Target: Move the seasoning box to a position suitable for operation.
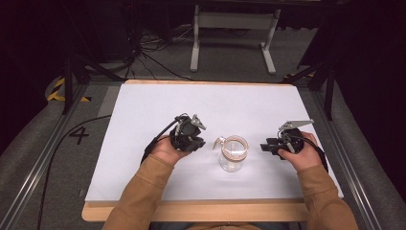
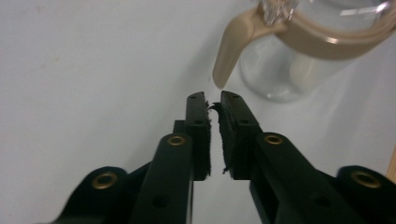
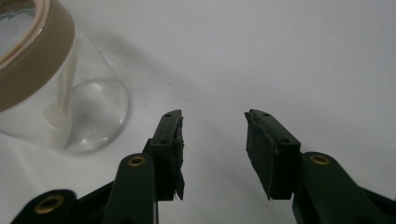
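Observation:
A clear glass jar (image 1: 233, 155) with a tan band round its rim stands at the middle of the white mat (image 1: 143, 110). A tan curved handle (image 2: 231, 51) sticks out from the band toward my left gripper. A pale stem stands inside the jar (image 3: 70, 107). My left gripper (image 1: 201, 142) sits just left of the jar, its jaws (image 2: 212, 100) shut with nothing between them, the tips just short of the handle. My right gripper (image 1: 264, 146) is to the right of the jar, open (image 3: 214, 119) and holding nothing, apart from the glass.
The mat covers a wooden table (image 1: 191, 211) with its front edge near the person. Metal rails (image 1: 43, 158) run along both sides. A white stand (image 1: 234, 33) and cables (image 1: 153, 52) are on the floor behind.

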The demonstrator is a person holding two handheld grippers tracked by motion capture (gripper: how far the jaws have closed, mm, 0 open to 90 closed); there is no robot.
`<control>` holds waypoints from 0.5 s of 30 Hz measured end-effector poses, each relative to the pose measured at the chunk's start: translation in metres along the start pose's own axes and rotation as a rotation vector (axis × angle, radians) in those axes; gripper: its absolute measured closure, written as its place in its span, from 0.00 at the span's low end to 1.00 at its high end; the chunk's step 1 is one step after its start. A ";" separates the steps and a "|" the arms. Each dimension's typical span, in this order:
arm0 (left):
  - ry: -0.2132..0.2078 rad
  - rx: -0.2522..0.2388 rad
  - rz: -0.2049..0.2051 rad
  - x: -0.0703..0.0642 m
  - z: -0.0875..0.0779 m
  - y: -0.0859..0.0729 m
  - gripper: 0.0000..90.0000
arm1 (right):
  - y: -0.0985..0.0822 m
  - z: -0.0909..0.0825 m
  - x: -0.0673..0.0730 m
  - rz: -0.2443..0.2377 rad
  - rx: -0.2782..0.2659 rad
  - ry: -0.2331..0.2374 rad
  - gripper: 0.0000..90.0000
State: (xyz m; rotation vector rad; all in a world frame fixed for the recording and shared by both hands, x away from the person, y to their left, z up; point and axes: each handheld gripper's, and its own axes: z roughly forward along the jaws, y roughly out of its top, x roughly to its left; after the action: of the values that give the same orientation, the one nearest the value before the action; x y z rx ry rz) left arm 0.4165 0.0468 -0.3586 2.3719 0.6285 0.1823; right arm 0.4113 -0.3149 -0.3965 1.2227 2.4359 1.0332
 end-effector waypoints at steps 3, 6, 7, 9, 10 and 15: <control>-0.026 0.007 -0.008 -0.003 0.003 0.001 0.93 | -0.001 -0.002 0.000 0.002 -0.008 -0.004 0.64; -0.014 0.004 -0.021 -0.005 0.010 0.002 0.93 | -0.001 -0.001 0.001 0.002 -0.008 -0.002 0.64; -0.014 0.004 -0.021 -0.005 0.010 0.002 0.93 | -0.001 -0.001 0.001 0.002 -0.008 -0.002 0.64; -0.016 -0.003 -0.030 -0.008 0.018 0.002 0.93 | -0.001 0.000 0.002 -0.004 -0.004 0.001 0.64; -0.011 -0.005 -0.025 -0.009 0.022 0.002 0.94 | -0.001 0.001 0.003 -0.013 -0.001 0.000 0.64; -0.002 0.015 -0.028 -0.011 0.037 0.002 0.98 | -0.002 0.004 0.006 -0.017 0.006 0.006 0.64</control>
State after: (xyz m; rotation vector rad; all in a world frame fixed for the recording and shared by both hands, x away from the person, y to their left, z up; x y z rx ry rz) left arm 0.4187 0.0192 -0.3847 2.3762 0.6647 0.1633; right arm 0.4080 -0.3092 -0.3999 1.1997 2.4512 1.0277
